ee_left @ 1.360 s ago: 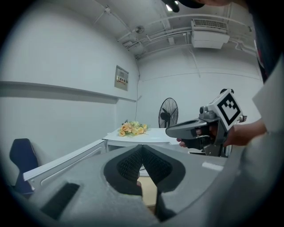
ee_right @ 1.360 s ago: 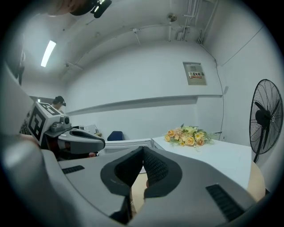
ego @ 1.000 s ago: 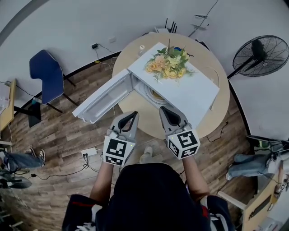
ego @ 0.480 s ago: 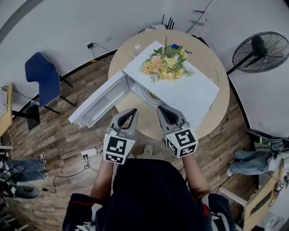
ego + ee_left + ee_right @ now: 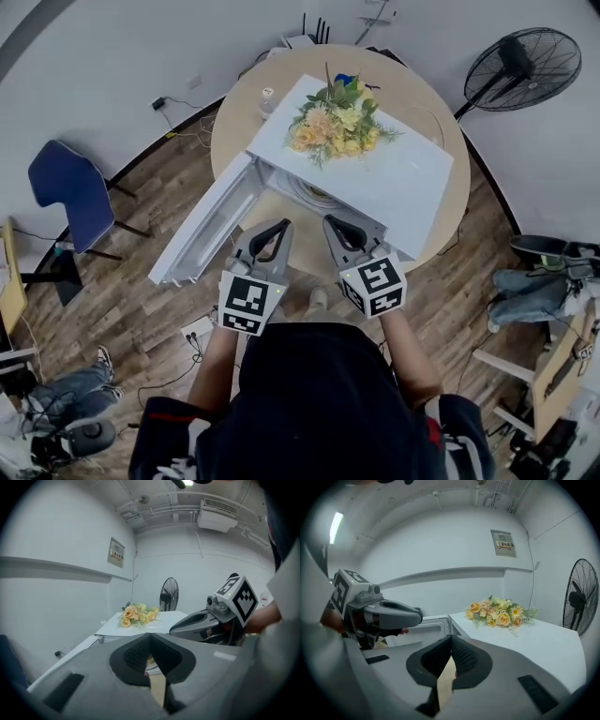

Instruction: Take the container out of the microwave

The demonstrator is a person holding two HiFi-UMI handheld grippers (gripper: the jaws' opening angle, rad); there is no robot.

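A white microwave (image 5: 398, 183) stands on a round wooden table (image 5: 441, 103) with its door (image 5: 202, 234) swung open to the left. In the head view a round container (image 5: 315, 195) with a yellowish inside shows in the cavity, mostly hidden by the microwave's top. My left gripper (image 5: 279, 228) and right gripper (image 5: 329, 224) hover side by side just in front of the opening, apart from the container. On both, the jaws meet at the tips with nothing between them. The left gripper (image 5: 149, 637) and the right gripper (image 5: 451, 639) point toward the microwave.
A bunch of yellow flowers (image 5: 336, 120) lies on the microwave's top. A small white bottle (image 5: 267, 97) stands on the table behind the door. A floor fan (image 5: 520, 66) is at the right, a blue chair (image 5: 66, 192) at the left, cables on the wooden floor.
Both grippers have moved a little forward and down toward the microwave's opening. Their jaws stay shut and the door stays open.
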